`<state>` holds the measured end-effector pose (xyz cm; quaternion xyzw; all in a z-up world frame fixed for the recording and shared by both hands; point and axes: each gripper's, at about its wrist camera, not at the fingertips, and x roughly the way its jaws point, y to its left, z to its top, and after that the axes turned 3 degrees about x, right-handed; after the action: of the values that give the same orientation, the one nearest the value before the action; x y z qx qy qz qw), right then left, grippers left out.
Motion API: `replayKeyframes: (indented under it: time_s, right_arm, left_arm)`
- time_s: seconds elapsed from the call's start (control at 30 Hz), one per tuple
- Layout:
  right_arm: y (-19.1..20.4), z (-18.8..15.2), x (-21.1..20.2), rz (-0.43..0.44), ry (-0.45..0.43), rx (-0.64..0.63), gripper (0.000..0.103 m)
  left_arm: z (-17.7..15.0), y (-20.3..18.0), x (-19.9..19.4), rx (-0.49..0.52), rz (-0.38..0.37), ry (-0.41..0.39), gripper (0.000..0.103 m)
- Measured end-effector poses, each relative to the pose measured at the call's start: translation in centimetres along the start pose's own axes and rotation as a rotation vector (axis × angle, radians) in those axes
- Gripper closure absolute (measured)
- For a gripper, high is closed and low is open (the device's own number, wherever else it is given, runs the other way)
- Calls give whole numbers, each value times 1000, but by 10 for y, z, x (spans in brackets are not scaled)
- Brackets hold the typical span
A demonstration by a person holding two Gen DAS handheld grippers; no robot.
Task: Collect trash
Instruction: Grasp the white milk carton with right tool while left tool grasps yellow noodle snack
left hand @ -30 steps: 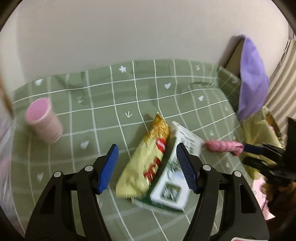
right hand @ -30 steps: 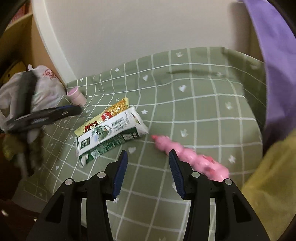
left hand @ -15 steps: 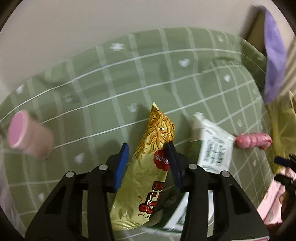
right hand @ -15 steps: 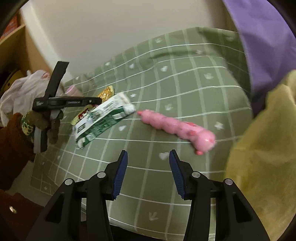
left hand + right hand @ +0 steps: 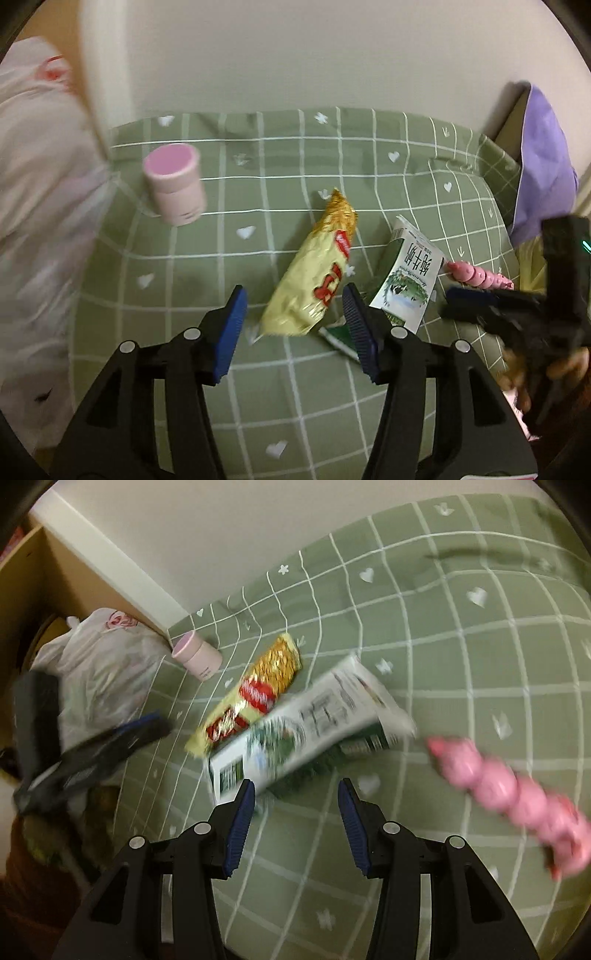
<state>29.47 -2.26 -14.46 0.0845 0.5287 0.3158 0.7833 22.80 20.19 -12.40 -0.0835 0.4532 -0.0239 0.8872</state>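
Observation:
On the green checked cloth (image 5: 258, 369) lie a yellow snack packet (image 5: 314, 273), a green-and-white milk carton (image 5: 406, 280) and a pink segmented toy (image 5: 476, 277). My left gripper (image 5: 295, 321) hovers over the packet's near end. Its jaws are opening, the packet's tip lies between them, and the pads stand clear of it. My right gripper (image 5: 295, 808) sits just short of the carton (image 5: 306, 731); its jaws are opening slightly with nothing between them. The toy (image 5: 517, 786) lies to its right, the packet (image 5: 255, 694) behind the carton. The whole right wrist view is motion-blurred.
A pink cup (image 5: 175, 188) stands at the back left of the cloth. A filled white plastic bag (image 5: 96, 672) sits off the cloth's left edge by a wooden shelf (image 5: 55, 572). A purple cloth (image 5: 543, 166) hangs at the right. A wall closes the far side.
The left gripper pulled back from the packet and its jaws widened after narrowing around it. The right gripper swung left and lower, from the pink toy toward the carton.

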Motion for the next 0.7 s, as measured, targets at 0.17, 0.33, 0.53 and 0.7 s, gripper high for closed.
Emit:
replayKeyframes:
  time_s: [0.17, 0.33, 0.53, 0.7]
  right_arm:
    - [17, 34, 26, -55, -21, 4, 52]
    - [40, 51, 57, -145, 13, -78, 51]
    - [64, 52, 82, -258, 53, -220, 51]
    - [55, 45, 64, -206, 50, -251, 55]
  left_arm:
    - [-19, 15, -25, -49, 16, -17, 51]
    - [-36, 23, -28, -59, 31, 0, 51]
    - [-38, 34, -28, -97, 6, -20, 51]
    - [-34, 46, -22, -146, -27, -27, 51]
